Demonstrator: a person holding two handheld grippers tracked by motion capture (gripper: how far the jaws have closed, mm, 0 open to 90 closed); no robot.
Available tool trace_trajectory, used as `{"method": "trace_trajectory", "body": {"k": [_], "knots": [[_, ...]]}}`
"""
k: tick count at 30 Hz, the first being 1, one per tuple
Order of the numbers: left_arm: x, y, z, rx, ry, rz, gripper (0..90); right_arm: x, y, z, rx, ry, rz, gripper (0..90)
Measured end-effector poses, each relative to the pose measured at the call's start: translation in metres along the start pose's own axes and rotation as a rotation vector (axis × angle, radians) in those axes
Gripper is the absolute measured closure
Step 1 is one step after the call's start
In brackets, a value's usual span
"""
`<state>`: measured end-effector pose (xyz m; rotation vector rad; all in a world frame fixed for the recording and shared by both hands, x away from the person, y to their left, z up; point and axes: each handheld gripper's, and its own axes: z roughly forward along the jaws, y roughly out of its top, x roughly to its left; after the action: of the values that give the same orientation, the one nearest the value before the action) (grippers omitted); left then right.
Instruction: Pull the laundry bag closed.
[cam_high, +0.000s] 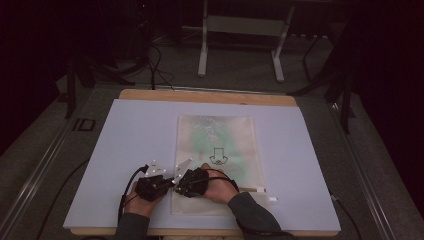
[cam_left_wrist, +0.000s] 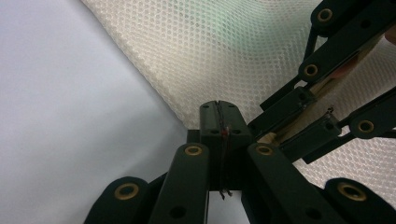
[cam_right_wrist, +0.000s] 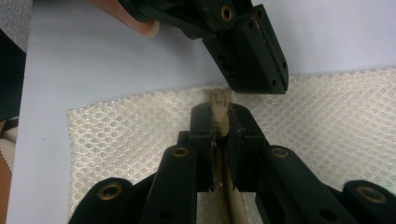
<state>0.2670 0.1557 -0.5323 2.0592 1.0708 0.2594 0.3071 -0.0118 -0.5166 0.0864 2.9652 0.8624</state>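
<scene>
The mesh bag (cam_high: 216, 162) lies flat on the pale board (cam_high: 125, 150), its bottom end toward me, a green shape showing through the netting. My landmark is its zipper pull (cam_right_wrist: 219, 100): it sits at the bag's near left corner, where the zipper (cam_right_wrist: 227, 191) runs along the bottom edge. My right gripper (cam_right_wrist: 219, 109) is clamped on that pull, the beige tab poking out between its closed jaws. Just beyond the pull, my left gripper (cam_left_wrist: 219, 116) has its jaws pressed together at the bag's corner edge; I judge it is pinching the fabric there, though I can't make out mesh between the pads. In the high view both hands crowd that same corner.

So I read this as the start of working the zipper: pull gripped, corner anchored. Next I'd hold the left steady and draw the right along the bottom edge, away from the pinned corner, keeping the pull low so the mesh doesn't bunch.
</scene>
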Motion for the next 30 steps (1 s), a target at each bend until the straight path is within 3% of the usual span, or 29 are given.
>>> {"method": "trace_trajectory", "body": {"k": [12, 21, 30], "knots": [[-0.0054, 0.0018, 0.0073, 0.033, 0.03, 0.028, 89.4, 0.0007, 0.0003, -0.0001, 0.002, -0.003, 0.001, 81.8], [-0.0016, 0.0023, 0.0088, 0.041, -0.003, -0.021, 89.7, 0.0002, 0.0001, -0.0003, 0.002, -0.001, -0.008, 81.9], [0.0004, 0.0021, 0.0089, 0.04, -0.014, -0.03, 89.8, -0.0004, -0.0012, -0.0018, 0.005, 0.005, -0.013, 82.1]]}}
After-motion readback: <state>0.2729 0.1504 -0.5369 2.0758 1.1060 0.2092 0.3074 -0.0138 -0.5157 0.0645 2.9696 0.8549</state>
